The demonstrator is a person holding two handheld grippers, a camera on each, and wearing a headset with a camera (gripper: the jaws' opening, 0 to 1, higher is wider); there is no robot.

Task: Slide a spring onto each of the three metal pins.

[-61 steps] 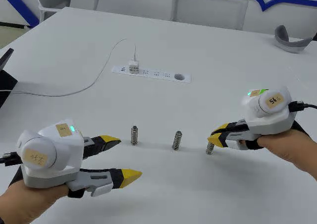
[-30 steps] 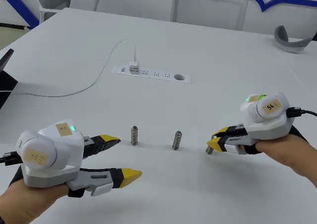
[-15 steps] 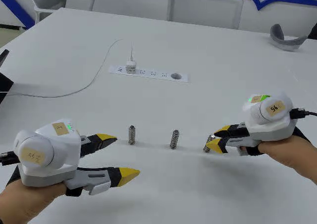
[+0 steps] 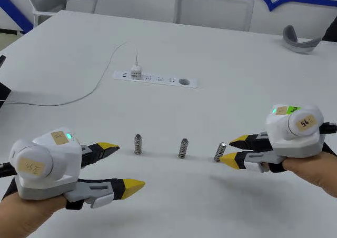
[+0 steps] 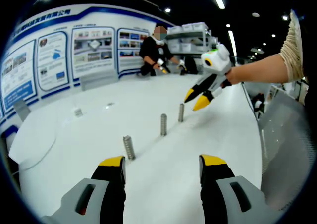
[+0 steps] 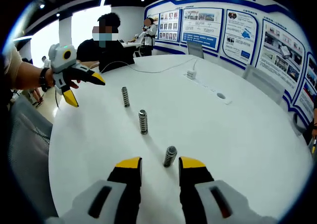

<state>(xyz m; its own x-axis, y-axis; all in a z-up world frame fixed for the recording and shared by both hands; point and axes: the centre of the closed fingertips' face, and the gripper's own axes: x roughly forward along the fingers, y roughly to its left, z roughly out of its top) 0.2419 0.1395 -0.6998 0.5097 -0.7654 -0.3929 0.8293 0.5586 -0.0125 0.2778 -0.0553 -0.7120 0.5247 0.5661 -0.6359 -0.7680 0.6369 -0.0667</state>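
1. Head view: the left tongs [image 4: 129,166] are held low at the near left over the white worktop [image 4: 210,53]. Their yellow-tipped jaws are spread wide and grasp nothing.
   - Three springs stand in a row on the worktop ahead of them: the left spring [image 4: 137,144], the middle spring [image 4: 183,148] and the right spring [image 4: 219,152].
   - The right spring leans a little and has a shiny metal top.
   - The right tongs [image 4: 228,149] come in from the right with their jaws parted and released. Their tips are just beside the right spring, and I cannot tell whether they touch it.
   - Farther back lie a white power strip [image 4: 155,79] and a thin cable [image 4: 89,93].

2. Left gripper view: the left tongs [image 5: 162,161] stand wide apart with bare worktop between the jaws.
   - The left spring [image 5: 129,147] stands upright just beyond the tips. The middle spring [image 5: 163,125] and the right spring [image 5: 181,112] stand farther along the row.
   - The right tongs [image 5: 194,100] hang beside the right spring with their jaws parted.
   - A person [image 5: 156,50] stands at the far end.

3. Right gripper view: the right tongs [image 6: 159,163] are released, with the jaws apart.
   - The right spring [image 6: 170,156] stands at the gap between the tips, and a sliver of worktop shows on either side of it.
   - The middle spring [image 6: 143,122] and the left spring [image 6: 125,96] stand beyond it, well apart from each other.
   - The left tongs [image 6: 87,91] hover spread open near the left spring.
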